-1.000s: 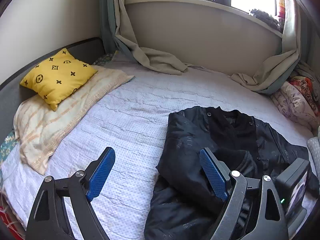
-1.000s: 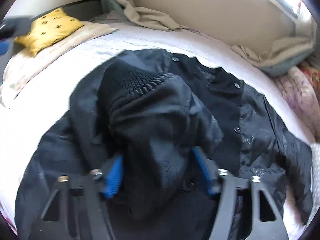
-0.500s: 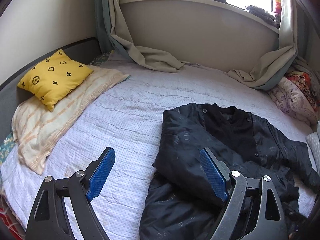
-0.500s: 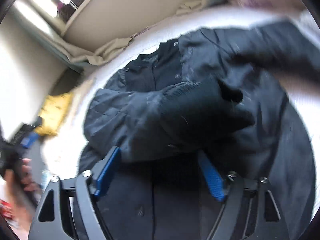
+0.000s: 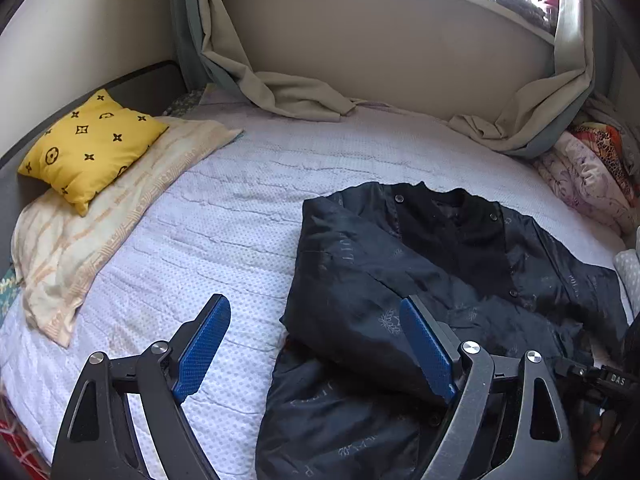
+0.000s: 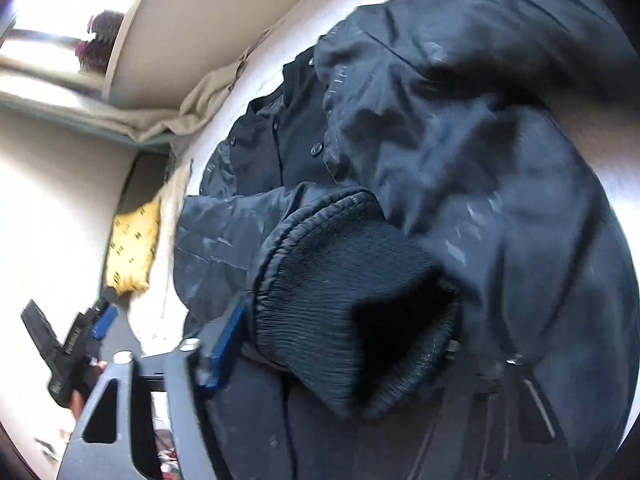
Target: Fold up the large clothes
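Black jacket [image 5: 448, 272] lies front-up on the bed [image 5: 248, 216], collar twd the window wall, long axis running from there back twd the grippers; shiny quilted shell, snap buttons, one sleeve folded across the chest. Its ribbed cuff [image 6: 352, 312] sits between the right gripper [image 6: 336, 344] fingers, jaws closing on it, so right is the nearer hand. Left gripper [image 5: 316, 344] is spread wide w/ nothing in it, over the jacket's left edge.

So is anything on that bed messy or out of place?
Yes. The black jacket lies crumpled, one sleeve thrown across its front. The curtains sag in heaps onto the mattress, and the striped towel under the yellow pillow is rumpled.
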